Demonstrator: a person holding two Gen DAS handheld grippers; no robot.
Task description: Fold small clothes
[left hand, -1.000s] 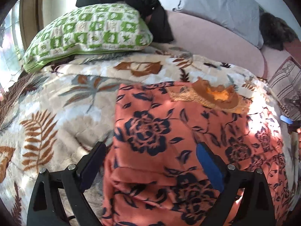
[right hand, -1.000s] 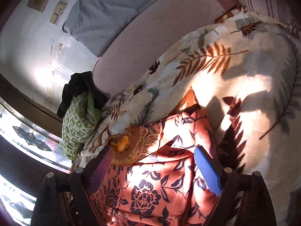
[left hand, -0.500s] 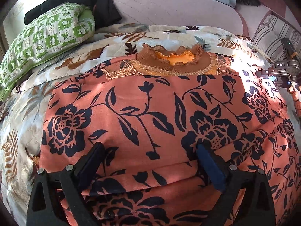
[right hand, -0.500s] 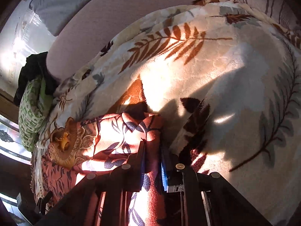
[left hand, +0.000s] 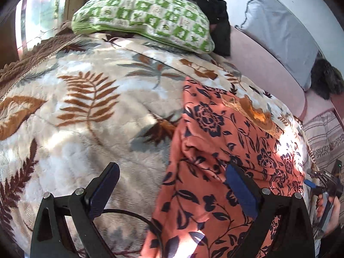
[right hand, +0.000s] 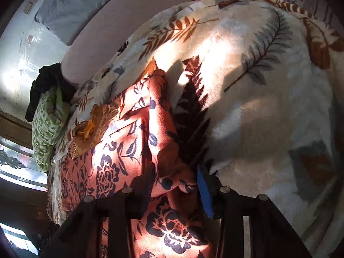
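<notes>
Mid-fold imo: right gripper (right hand: 174, 185) opening, dress (right hand: 129, 137) edge between its jaws, prob let go. Left gripper (left hand: 172, 185) spread, empty, lower frame. Next: grab dress edge w/ left.

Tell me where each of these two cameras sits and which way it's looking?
Left wrist: on the left gripper, looking down over its open fingers at the blanket and dress; the right gripper and a hand show far right.
Right wrist: on the right gripper, looking down at the dress's edge between its opening fingers.
Both share: dress, blanket, green pillow.
</notes>
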